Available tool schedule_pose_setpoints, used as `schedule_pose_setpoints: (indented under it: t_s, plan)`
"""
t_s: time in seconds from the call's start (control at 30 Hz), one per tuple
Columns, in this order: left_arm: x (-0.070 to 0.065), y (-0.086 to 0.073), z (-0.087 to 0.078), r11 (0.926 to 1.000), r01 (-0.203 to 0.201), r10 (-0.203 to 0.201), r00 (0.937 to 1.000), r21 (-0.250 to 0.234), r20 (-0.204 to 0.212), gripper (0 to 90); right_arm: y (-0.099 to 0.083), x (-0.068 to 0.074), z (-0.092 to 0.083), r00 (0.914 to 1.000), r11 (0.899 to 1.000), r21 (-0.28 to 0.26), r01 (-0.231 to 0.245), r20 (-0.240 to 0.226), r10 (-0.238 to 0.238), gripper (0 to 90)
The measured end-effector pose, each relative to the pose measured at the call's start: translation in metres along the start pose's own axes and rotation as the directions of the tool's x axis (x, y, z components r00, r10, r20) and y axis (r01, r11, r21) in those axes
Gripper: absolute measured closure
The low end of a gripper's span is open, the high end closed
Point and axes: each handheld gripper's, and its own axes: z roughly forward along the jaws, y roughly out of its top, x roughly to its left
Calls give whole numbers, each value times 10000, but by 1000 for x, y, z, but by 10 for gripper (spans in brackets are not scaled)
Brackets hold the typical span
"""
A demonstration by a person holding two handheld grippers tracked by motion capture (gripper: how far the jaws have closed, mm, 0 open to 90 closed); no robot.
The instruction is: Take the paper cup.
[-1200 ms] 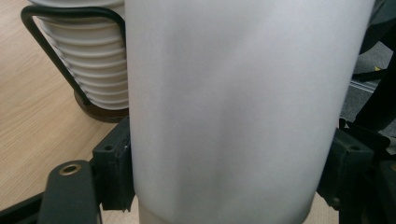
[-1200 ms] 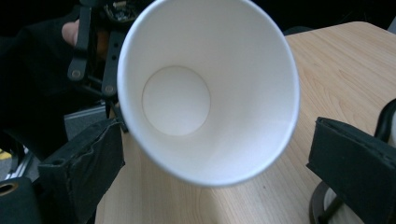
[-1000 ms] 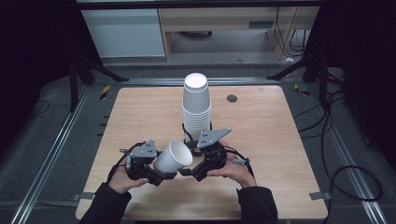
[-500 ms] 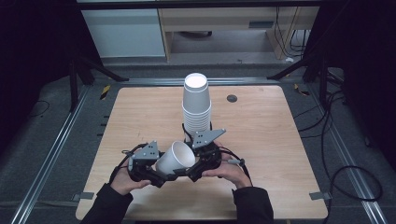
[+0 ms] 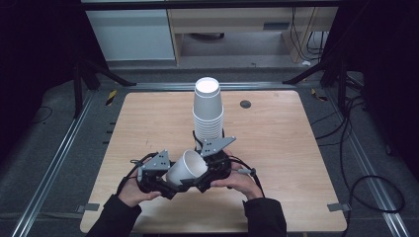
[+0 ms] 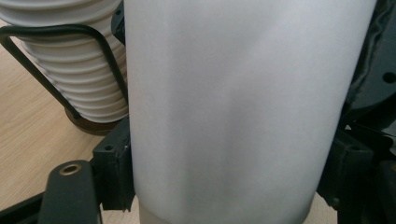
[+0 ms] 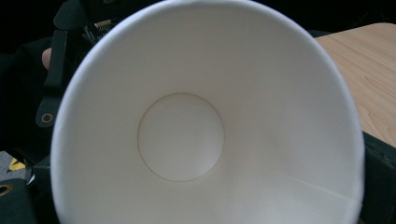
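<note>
Left gripper (image 5: 165, 180) closed against the wall of a single white paper cup (image 5: 187, 168), jaws at either side of it in the left gripper view; how wide they stand is hidden behind the cup. Right gripper (image 5: 210, 170) pressed at the cup's rim side; whether its jaws clamp it cannot be told. Cup lies tilted between the two grippers, mouth toward 2 o'clock, above the table's (image 5: 276, 148) near edge. Inside it: nothing, a bare round bottom and one side seam, seen in the right gripper view. Plain, smooth, unmarked. At 12 o'clock from the cup, just beyond the grippers, a stack of upturned white cups (image 5: 207, 111), ridged rims showing.
</note>
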Motion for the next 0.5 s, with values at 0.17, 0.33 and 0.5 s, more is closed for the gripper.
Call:
schedule_pose_setpoints:
  t_s: [0.17,0.33,0.5]
  plan:
    - [0,1,-1,10000,-20,20,10000,-79,-25,220,0,0,0,10000,9999,-87,-73,-44,73,27]
    - [-1,1,-1,9999,-43,43,10000,-106,-18,221,-1,0,-1,9999,9998,-170,-119,-126,117,31]
    - [-1,0,0,9999,-90,90,10000,-67,11,220,-1,-1,-2,9996,9997,-230,-114,-246,108,45]
